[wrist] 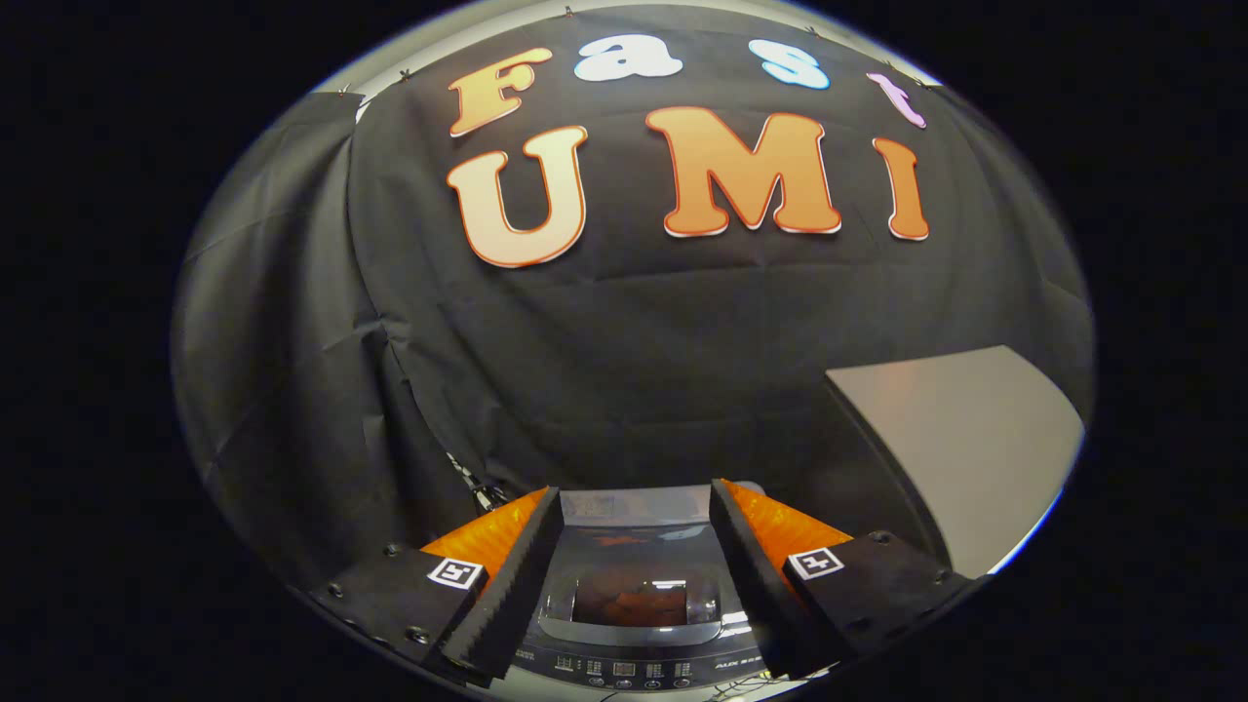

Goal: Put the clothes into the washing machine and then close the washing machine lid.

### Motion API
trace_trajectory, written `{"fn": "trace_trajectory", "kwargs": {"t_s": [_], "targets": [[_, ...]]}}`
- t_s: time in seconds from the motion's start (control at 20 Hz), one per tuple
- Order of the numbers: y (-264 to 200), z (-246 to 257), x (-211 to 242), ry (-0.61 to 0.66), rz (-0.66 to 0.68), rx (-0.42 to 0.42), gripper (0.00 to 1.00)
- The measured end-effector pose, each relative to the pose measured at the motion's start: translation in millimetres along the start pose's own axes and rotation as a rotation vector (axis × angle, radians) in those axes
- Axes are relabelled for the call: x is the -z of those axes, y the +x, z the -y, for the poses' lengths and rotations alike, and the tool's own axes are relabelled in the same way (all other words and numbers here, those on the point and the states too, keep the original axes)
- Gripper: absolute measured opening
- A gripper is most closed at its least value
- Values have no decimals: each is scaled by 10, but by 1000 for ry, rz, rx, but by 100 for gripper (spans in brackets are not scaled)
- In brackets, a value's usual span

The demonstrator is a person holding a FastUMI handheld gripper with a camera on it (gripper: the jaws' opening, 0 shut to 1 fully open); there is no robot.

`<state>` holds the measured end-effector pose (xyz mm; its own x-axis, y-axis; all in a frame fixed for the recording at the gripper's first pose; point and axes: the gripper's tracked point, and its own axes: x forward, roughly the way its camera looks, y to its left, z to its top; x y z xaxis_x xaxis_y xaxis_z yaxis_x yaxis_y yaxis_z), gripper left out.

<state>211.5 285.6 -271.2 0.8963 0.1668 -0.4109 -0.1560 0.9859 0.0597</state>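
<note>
Gripper view: hand-held gripper (634, 497) spread wide, empty, above closed, glossy-lidded washing machine (634, 604).

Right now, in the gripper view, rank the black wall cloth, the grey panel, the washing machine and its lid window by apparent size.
1. Black wall cloth.
2. Grey panel.
3. Washing machine, seen between the open fingers of the hand-held gripper, which hide its sides.
4. Lid window.
</note>
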Motion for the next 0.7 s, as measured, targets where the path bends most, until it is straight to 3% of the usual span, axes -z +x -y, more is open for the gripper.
{"fn": "trace_trajectory", "kwargs": {"t_s": [0.25, 0.7], "targets": [[-404, 136, -503, -25, 89, 6, 98], [-1368, 863, -1347, -44, 259, 49, 98]]}}
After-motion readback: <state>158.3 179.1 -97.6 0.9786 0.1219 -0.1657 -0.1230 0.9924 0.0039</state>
